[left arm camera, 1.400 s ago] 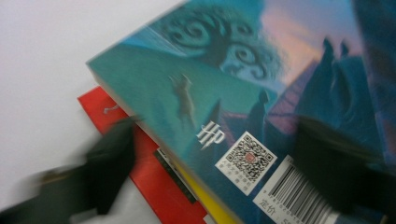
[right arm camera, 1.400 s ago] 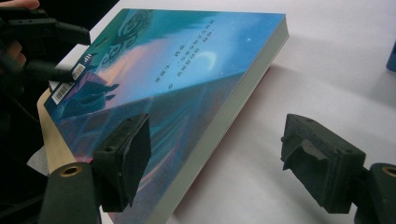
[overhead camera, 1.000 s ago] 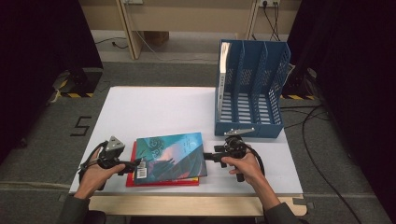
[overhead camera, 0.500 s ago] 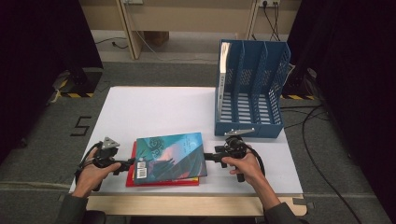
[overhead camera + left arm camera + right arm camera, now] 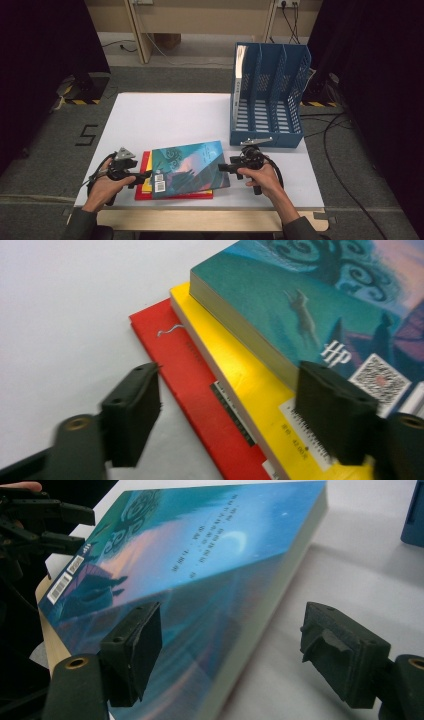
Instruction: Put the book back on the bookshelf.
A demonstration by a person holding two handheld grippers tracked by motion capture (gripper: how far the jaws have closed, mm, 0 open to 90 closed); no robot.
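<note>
Three books lie stacked at the table's front: a red one (image 5: 170,196) (image 5: 190,375) at the bottom, a yellow one (image 5: 146,175) (image 5: 235,370) on it, and a thick teal one (image 5: 187,165) (image 5: 280,305) (image 5: 200,545) on top. My left gripper (image 5: 146,176) (image 5: 227,390) sits at the stack's left corner. Its jaws have just been closing and straddle the red and yellow edges with a gap showing, so it is open. My right gripper (image 5: 222,167) (image 5: 230,630) stands open at the teal book's right edge, one jaw over the cover and one over the table.
A blue file rack (image 5: 270,100) stands at the table's back right, just beyond my right hand, with a white book (image 5: 241,55) in its left slot. The white tabletop (image 5: 170,115) stretches bare behind the stack. Cables run on the floor to the right.
The left gripper's jaws have narrowed around the stack's left corner and the hand has shifted slightly. The right gripper and the books have kept still.
</note>
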